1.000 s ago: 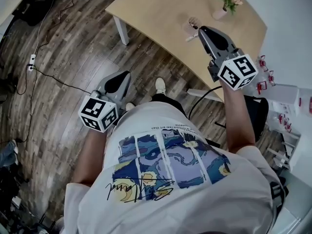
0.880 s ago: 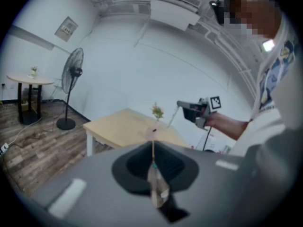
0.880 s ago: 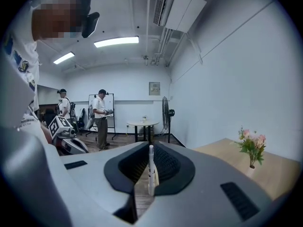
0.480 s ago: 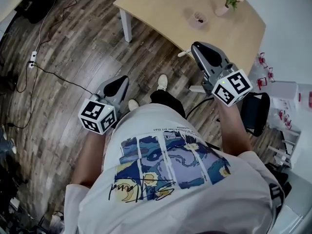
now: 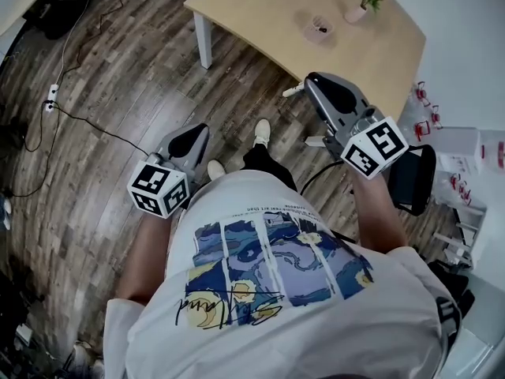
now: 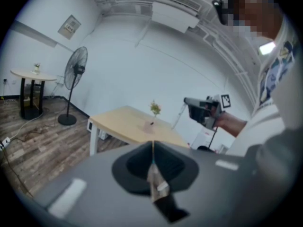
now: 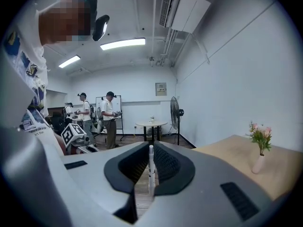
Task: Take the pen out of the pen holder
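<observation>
In the head view my right gripper [image 5: 309, 81] is shut on a white pen [image 5: 293, 90] that sticks out to the left of its tips, over the wooden floor just off the table's near edge. The pen holder [image 5: 319, 28], a small pinkish cup, stands on the light wooden table [image 5: 252, 14], apart from the gripper. The right gripper view shows the pen [image 7: 151, 174] upright in the seam of the closed jaws. My left gripper [image 5: 196, 133] hangs lower left over the floor. In the left gripper view its jaws [image 6: 153, 148] meet with nothing seen held.
A vase of flowers [image 5: 359, 2] stands on the table beyond the holder. A cable and power strip [image 5: 52, 101] lie on the floor at left. A black chair [image 5: 414, 176] and white shelving [image 5: 461, 152] are at right. Several people [image 7: 110, 117] stand across the room.
My right gripper has drawn back from above the pen holder toward the person, carrying the pen off the table's edge. The left gripper stays almost where it was.
</observation>
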`<state>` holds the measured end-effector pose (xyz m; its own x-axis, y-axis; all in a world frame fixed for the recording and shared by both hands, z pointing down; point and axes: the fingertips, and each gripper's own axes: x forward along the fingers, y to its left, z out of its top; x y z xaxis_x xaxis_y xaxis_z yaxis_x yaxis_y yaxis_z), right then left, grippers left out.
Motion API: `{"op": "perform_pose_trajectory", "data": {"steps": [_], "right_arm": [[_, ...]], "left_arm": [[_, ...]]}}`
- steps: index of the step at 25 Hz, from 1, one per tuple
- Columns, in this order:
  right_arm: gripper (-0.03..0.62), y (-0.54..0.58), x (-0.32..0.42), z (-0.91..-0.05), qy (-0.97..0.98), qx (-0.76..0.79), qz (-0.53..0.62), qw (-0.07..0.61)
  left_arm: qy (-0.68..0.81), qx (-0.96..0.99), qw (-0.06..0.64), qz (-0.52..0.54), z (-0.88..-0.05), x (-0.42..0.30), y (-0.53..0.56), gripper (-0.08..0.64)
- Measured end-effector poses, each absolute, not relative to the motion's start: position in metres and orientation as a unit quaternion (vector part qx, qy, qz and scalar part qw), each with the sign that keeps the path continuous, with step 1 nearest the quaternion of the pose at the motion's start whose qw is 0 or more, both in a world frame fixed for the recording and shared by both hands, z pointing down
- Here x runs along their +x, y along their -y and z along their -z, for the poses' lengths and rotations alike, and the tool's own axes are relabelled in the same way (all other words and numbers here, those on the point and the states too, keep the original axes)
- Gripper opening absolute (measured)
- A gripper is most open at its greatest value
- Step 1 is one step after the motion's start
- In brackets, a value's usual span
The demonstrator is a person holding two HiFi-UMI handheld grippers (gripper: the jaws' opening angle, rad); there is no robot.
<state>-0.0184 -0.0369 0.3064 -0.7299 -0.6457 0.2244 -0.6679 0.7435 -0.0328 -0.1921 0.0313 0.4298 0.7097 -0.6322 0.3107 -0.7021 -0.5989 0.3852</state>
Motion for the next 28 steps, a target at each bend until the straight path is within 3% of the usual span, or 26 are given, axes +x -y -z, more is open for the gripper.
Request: {"op": "perform_pose_trajectory", "data": {"steps": [28], "right_arm": [[0.028, 0.054, 0.004, -0.312, 0.930, 0.349, -0.053, 0.105]], "left_arm": [[0.393, 0.882, 0.247, -0.084, -0.433, -0.186, -0.024, 0.014]]}}
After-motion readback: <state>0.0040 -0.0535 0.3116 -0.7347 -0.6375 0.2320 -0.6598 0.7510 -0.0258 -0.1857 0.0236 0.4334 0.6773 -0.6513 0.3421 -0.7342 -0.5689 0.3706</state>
